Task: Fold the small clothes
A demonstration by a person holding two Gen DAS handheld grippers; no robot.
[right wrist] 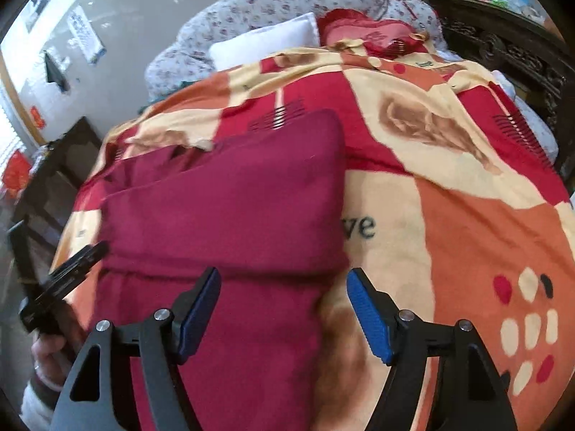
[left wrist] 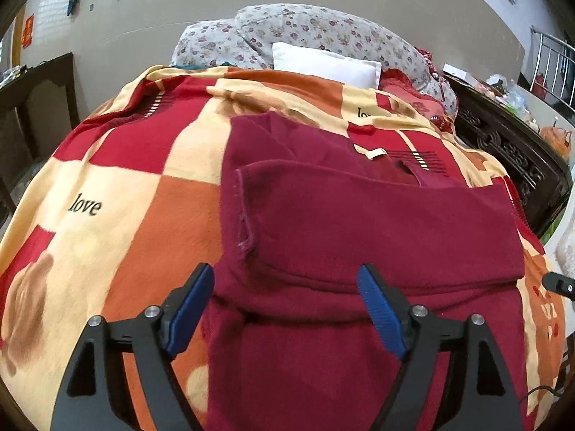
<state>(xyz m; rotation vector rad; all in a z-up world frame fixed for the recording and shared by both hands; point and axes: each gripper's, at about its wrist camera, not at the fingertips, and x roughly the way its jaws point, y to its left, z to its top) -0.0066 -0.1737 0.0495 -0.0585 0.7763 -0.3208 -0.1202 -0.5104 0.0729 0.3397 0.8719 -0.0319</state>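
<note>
On the bed's checked blanket (left wrist: 118,186) lies the dark red garment (left wrist: 359,237), far part already folded toward me; my left claw (left wrist: 284,309) and right claw (right wrist: 284,309) gape empty, more folds probably remain

The dark red garment (left wrist: 359,237) is lying flat on the bed in front of me, spread over the checked red, orange and cream blanket (left wrist: 118,186). It is a soft, fleecy knit in one plain maroon colour. Its upper portion is lying doubled over the lower one, making a thick, rounded fold running across the cloth. A stitched seam is showing along its left edge in my left view. At the far end a neck opening is gaping, with a pale label showing inside. In my right view its right edge (right wrist: 334,194) is covering part of the word printed on the blanket.
</note>
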